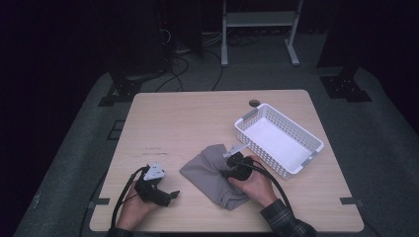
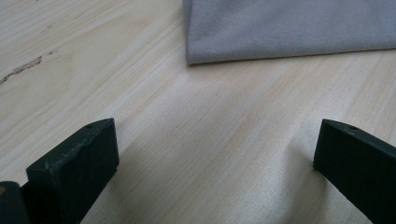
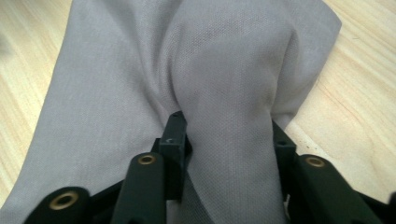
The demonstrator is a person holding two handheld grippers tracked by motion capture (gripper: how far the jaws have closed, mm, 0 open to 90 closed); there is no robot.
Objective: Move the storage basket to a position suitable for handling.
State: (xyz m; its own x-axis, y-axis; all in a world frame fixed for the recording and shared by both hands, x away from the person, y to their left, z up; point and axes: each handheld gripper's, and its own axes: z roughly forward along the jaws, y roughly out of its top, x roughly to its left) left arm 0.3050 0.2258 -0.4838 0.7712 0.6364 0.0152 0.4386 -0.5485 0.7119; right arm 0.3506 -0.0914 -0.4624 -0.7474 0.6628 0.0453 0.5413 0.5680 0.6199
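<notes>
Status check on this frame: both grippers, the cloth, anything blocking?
Left gripper open, idle on table. Right gripper pinching a fold of grey cloth. White basket beside it, path clear.

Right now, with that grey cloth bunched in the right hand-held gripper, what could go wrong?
1. The right hand-held gripper pinches only a raised fold of the grey cloth, so the fold may slip out on lifting.
2. The rest could trail and snag the white basket rim beside it.
3. The left hand-held gripper stands open off the cloth, giving no support.

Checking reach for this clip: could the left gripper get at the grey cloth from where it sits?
Probably yes: the left gripper stands open, with bare table between it and the grey cloth's near edge.
</notes>
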